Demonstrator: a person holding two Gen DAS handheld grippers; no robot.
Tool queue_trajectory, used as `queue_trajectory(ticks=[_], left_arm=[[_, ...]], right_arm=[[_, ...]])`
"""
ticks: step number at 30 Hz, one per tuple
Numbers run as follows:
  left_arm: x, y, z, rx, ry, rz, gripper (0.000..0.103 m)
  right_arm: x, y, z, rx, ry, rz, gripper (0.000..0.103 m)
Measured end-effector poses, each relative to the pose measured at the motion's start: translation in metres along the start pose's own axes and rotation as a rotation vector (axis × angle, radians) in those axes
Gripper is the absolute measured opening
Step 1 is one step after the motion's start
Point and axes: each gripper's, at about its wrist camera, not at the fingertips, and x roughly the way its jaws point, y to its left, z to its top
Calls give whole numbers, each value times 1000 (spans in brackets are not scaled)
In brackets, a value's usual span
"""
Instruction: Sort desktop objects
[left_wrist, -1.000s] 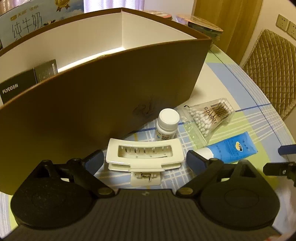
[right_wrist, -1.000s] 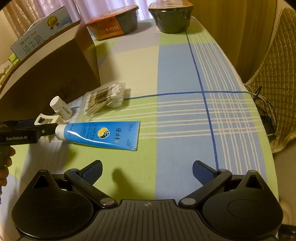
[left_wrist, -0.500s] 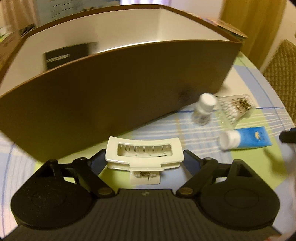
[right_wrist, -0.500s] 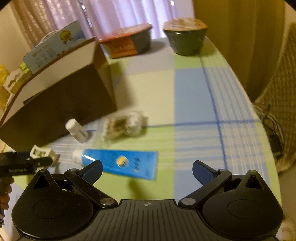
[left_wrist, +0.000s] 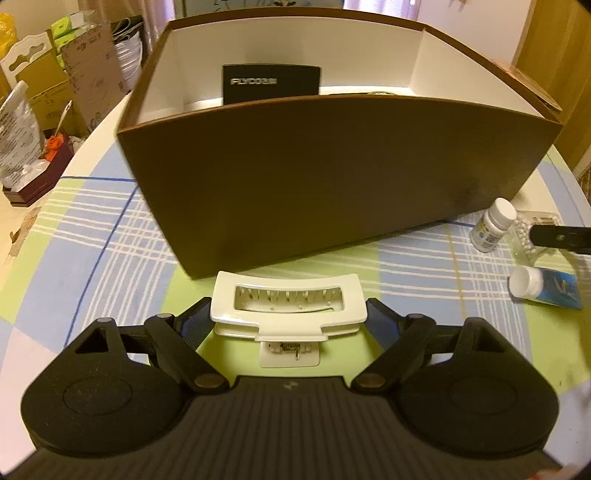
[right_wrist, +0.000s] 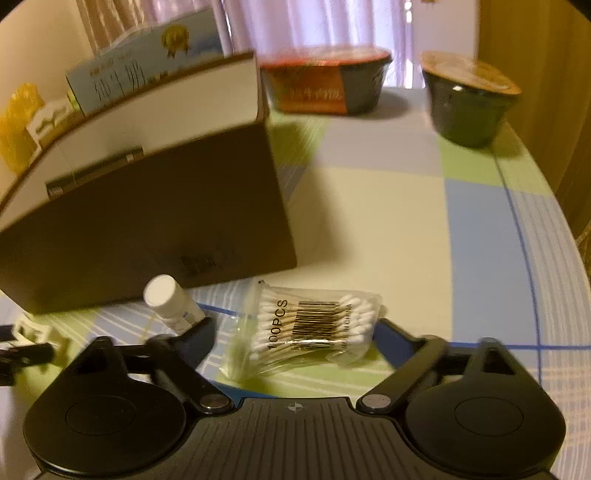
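Observation:
My left gripper (left_wrist: 288, 314) is shut on a white hair claw clip (left_wrist: 288, 306) and holds it above the table, in front of the brown open box (left_wrist: 332, 177). A black FLYCO booklet (left_wrist: 270, 84) stands inside the box. My right gripper (right_wrist: 295, 332) is open, its fingers on either side of a clear bag of cotton swabs (right_wrist: 306, 328) lying on the table. A small white pill bottle (right_wrist: 171, 301) stands at the left finger; it also shows in the left wrist view (left_wrist: 493, 224). A blue tube (left_wrist: 546, 286) lies to the right.
Two instant noodle bowls (right_wrist: 328, 83) (right_wrist: 469, 98) stand at the far end of the checked tablecloth (right_wrist: 406, 206). A milk carton box (right_wrist: 144, 55) is behind the brown box. Cardboard boxes and clutter (left_wrist: 55, 92) are beyond the table's left edge.
My left gripper closed on the clip, lifted it and swung left along the box front. My right gripper moved forward from over the blue tube to straddle the cotton swab bag.

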Motion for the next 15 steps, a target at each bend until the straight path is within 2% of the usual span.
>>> queue_trajectory(ticks=[7,11,15], left_arm=[[-2,9,-2,-24,1,12,84],[-3,8,-1,-22,-1,17,84],[-2,6,-1,-13,0,18,85]], right_arm=[[8,11,-3,-105,18,-72,73],[5,8,-2,-86,21,-78,67],[4,7,3,-82,25,-87,66]])
